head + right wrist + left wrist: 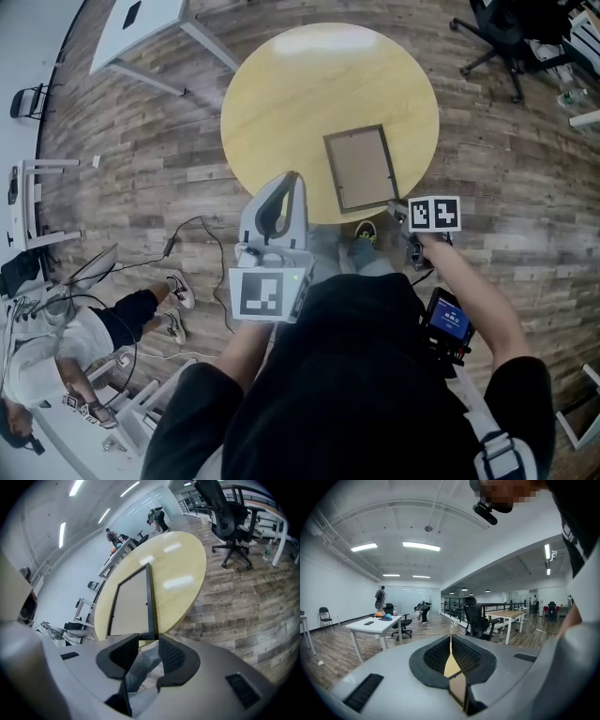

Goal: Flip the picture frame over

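Observation:
The picture frame [361,169] lies flat on the round yellow table [281,103], near its front right edge, its dark rim around a tan panel. My right gripper [400,210] is at the frame's near right corner. In the right gripper view the frame [131,604] runs away from the jaws, and the right gripper [149,641] is open with the frame's near corner at the gap between its tips; the pads stand apart from it. My left gripper [289,180] hovers at the table's near edge, left of the frame. In its own view the left gripper [450,639] looks shut and empty.
A white table [141,19] stands at the back left and a black office chair [506,37] at the back right. A person [84,337] crouches on the floor at lower left, with a cable [202,234] trailing toward the round table.

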A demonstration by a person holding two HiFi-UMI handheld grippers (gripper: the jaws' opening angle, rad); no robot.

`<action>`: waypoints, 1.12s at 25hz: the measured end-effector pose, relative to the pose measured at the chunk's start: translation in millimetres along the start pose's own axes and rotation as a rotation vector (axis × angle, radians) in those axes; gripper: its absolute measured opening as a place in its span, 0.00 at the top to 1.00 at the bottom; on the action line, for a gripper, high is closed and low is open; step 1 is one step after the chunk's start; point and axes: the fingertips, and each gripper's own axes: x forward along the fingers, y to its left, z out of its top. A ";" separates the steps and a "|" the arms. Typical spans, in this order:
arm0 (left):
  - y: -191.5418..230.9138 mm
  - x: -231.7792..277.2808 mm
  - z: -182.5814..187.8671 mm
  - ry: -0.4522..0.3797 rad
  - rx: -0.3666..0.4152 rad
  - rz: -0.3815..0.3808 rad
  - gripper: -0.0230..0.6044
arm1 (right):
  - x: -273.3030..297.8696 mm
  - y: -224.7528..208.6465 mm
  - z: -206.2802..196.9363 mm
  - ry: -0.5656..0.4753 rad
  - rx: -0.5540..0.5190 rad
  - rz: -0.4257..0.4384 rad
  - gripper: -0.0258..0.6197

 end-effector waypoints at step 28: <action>-38.5 -13.5 53.6 -0.157 0.035 -0.055 0.91 | -180.7 152.6 135.4 -0.576 -0.753 -0.050 0.76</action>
